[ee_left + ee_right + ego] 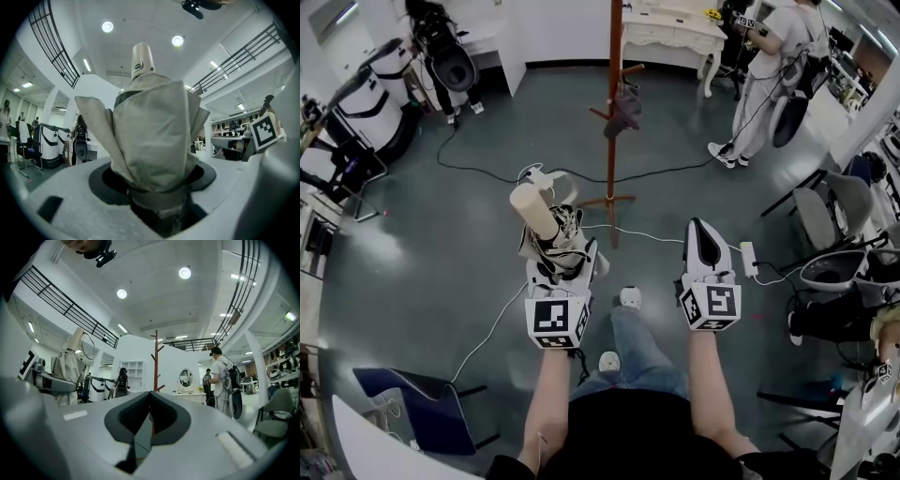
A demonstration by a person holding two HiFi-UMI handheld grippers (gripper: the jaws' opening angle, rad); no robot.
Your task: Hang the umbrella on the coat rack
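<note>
A high-ceilinged robotics lab dressed with home furniture: a polished grey floor (441,253) is crossed by loose cables (490,330), a wooden coat rack (611,169) stands in the open, and an ornate white table (670,39) sits by the far wall under a round mirror (185,378). White-and-black machines (373,98) line the left side and office chairs (830,202) crowd the right. A person (766,66) wears a wired backpack rig. Round ceiling lights (184,273) and a railed upper gallery (70,310) run overhead.

Head view chops the coat rack (612,103) off at the top edge, so its upper pegs don't show there. The umbrella's (150,136) lower end is buried between the left gripper's (558,248) fingers.
</note>
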